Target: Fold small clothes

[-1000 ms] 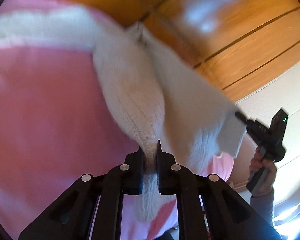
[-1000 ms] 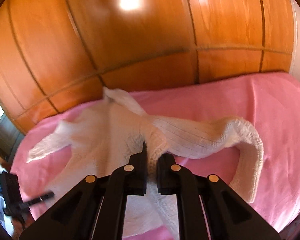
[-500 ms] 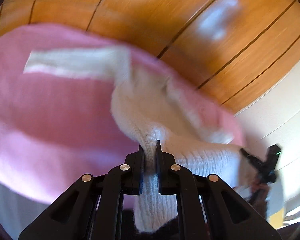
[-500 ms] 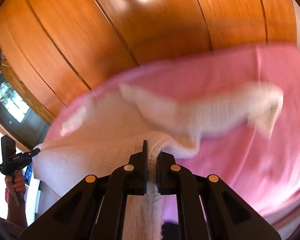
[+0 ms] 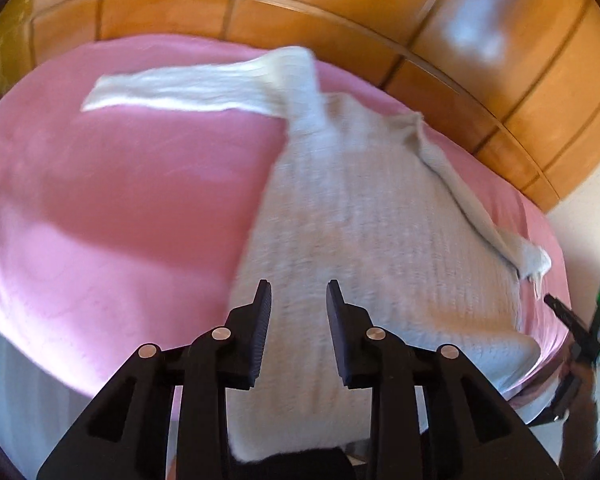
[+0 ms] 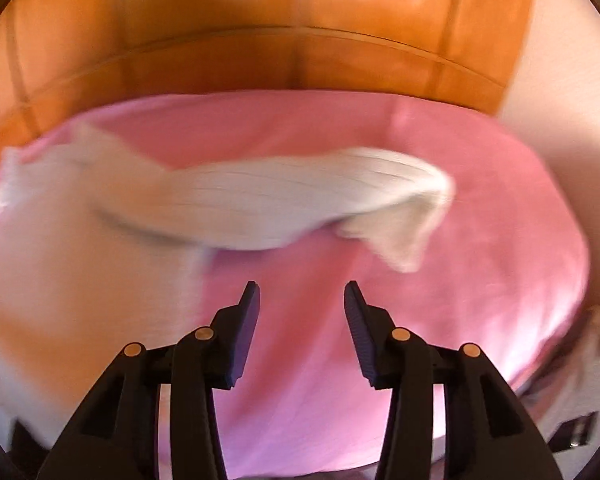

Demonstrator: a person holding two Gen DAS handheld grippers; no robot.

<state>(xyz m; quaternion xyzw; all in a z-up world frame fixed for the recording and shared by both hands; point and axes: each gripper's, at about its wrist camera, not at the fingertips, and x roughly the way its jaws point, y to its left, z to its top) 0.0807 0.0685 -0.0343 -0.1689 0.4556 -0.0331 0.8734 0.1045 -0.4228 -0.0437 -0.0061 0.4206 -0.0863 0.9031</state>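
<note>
A white knit sweater [image 5: 360,216] lies spread on a pink bed sheet [image 5: 120,200]. One sleeve [image 5: 188,88] stretches left, the other [image 5: 472,208] runs down the right side. My left gripper [image 5: 296,292] is open and empty above the sweater's hem. My right gripper [image 6: 302,292] is open and empty above bare pink sheet [image 6: 300,360]; the sweater body [image 6: 80,248] lies to its left and a sleeve [image 6: 320,196] stretches across ahead, its cuff folded back. The right gripper also shows at the right edge of the left wrist view [image 5: 580,320].
A glossy wooden wardrobe [image 5: 340,8] stands behind the bed and also shows in the right wrist view [image 6: 300,40]. A pale wall [image 5: 588,216] is at the right. The bed's front edge drops off below both grippers.
Both grippers were shut on the sweater's hem and pulled it toward the front edge. Now both have opened and let go, and the sweater lies flat on the sheet.
</note>
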